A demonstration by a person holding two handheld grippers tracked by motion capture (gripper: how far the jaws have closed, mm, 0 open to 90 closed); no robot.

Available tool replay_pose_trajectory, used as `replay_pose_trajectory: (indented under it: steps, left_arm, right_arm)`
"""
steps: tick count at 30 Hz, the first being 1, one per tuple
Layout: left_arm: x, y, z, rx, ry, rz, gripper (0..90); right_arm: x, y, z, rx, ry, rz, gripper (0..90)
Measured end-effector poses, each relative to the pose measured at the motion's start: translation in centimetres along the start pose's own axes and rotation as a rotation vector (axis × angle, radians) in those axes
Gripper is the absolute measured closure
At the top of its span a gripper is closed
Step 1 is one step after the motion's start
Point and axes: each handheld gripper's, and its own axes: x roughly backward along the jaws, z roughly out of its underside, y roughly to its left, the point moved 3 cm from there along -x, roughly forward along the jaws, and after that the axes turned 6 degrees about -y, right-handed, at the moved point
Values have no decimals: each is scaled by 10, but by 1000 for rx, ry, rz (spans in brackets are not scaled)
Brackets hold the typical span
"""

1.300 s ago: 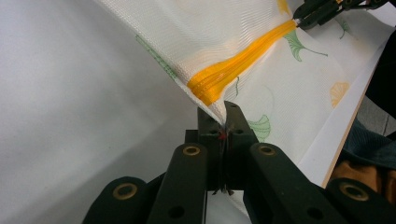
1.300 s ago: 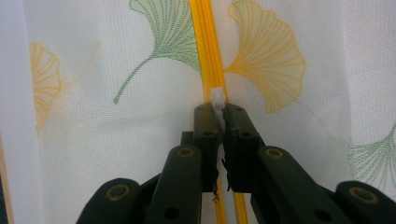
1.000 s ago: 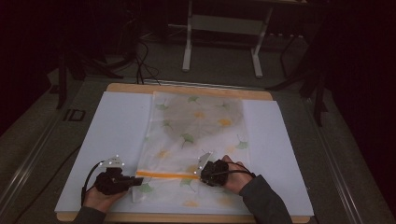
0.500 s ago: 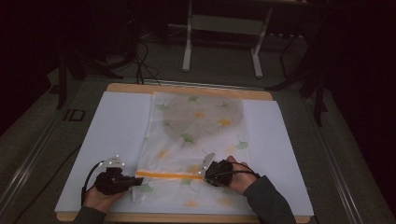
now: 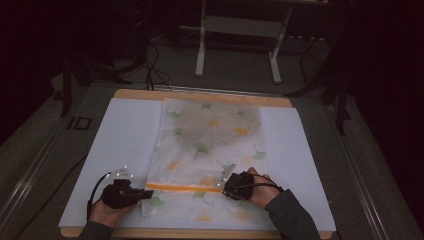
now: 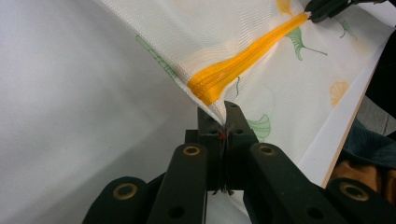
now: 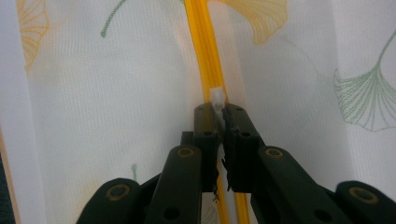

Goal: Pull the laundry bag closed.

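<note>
In the high view, a mesh bag (image 5: pixel 212 160) printed with ginkgo leaves lies flat on the white worktop (image 5: pixel 120 135); a dim greyish shape shows through its far half, too blurred to name. The orange zipper (image 5: pixel 182 188) runs across the bag's near end, between the left gripper (image 5: pixel 145 194) and the right gripper (image 5: pixel 223 187).

In the left gripper view, the left gripper is clamped on the bag's edge at the zipper's end.

In the right gripper view, the right gripper is closed on the white zipper pull (image 7: pixel 217 99).
</note>
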Motion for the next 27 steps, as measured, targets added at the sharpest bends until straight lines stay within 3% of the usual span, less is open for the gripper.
replay_pose_trajectory:
  steps: [27]
  left_arm:
    - [0,0,0,2,-1,-1,887]
  right_arm:
    - [11,-5,21,-36,22,22,848]
